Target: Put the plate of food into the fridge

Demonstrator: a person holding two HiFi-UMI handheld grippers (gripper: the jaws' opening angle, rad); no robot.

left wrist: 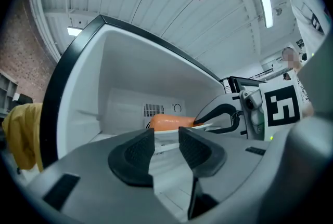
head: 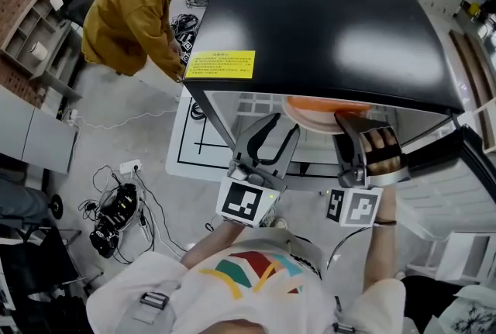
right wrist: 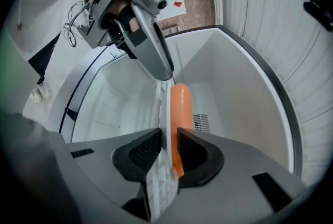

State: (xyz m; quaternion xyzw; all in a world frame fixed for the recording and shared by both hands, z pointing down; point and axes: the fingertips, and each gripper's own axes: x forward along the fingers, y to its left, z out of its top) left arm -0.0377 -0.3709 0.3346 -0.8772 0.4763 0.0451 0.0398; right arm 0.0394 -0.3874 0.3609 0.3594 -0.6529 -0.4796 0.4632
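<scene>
Pinching the level plate, right gripper points along the orange food; left gripper gapes empty.

Plate edge — orange food on it — between the right gripper's fingers

Yellow sticker on the black top of the fridge: several lines of dark print, too small to read. Marker cubes: black-and-white square code patterns only, no letters or numbers. No other legible text.
</scene>
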